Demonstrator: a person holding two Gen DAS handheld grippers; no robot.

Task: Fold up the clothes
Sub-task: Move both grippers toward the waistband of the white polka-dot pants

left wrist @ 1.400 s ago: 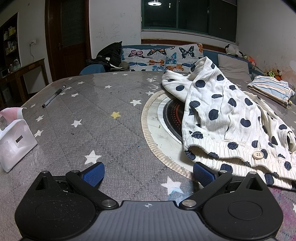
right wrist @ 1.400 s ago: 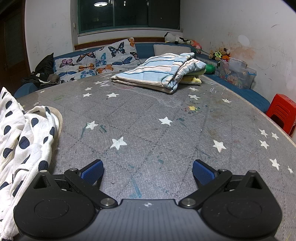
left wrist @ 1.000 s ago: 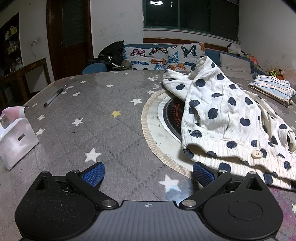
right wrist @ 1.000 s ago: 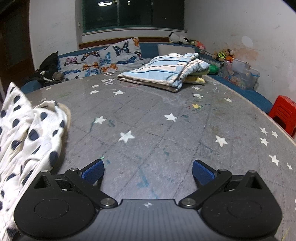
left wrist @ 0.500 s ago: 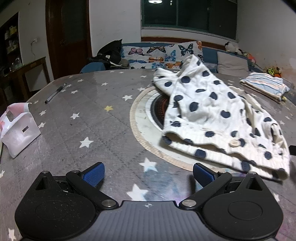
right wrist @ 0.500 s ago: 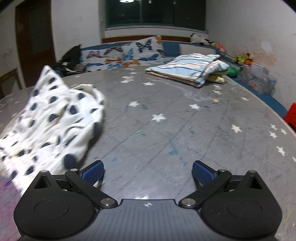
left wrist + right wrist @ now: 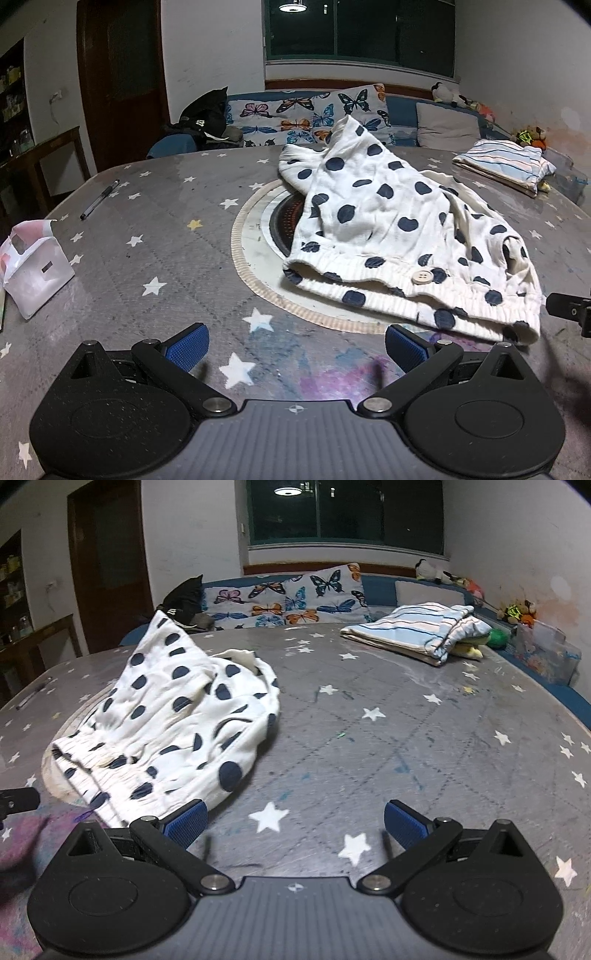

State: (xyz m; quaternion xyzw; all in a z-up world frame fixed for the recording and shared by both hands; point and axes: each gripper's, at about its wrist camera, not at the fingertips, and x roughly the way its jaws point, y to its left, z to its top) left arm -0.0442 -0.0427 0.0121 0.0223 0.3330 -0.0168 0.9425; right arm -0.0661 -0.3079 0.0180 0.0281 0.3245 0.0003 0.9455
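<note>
Polka-dot garment (image 7: pixel 388 221) is sitting in a rumpled heap in the middle of the starry grey table (image 7: pixel 166 206), half draped over the round burner inset (image 7: pixel 258 236), with its ribbed hem and one big button (image 7: pixel 422 276) facing me. From where I'm driving, both claws are spread wide and holding nothing: left gripper (image 7: pixel 297 341) is parked just short of the hem, right gripper (image 7: pixel 293 821) is at the garment's near right corner, with the cloth edge just reaching its left pad.

Step-wise I'd call this lining up for a grab. The piece is clearly not folded: it's bunched, one part poking up in a peak at the back, layers lying over each other unevenly. Meanwhile there's a striped blue and white piece (image 7: pixel 417 635) lying neatly folded at the far right of the table, so that one already looks how the task wants it.

Next move, as I judge it, needs each claw to pinch one side of that ribbed hem so the thing can be lifted and spread flat. Tricky bit is catching only the layers I want, since the hem is doubled up and gaping open.

Material looks like soft, thin crinkly cotton, cream with navy spots, with a thicker stretchy knit band. Floppy stuff that will sag and slide. The tabletop looks slick and a bit glossy, so the cloth may drag along with any push.
</note>
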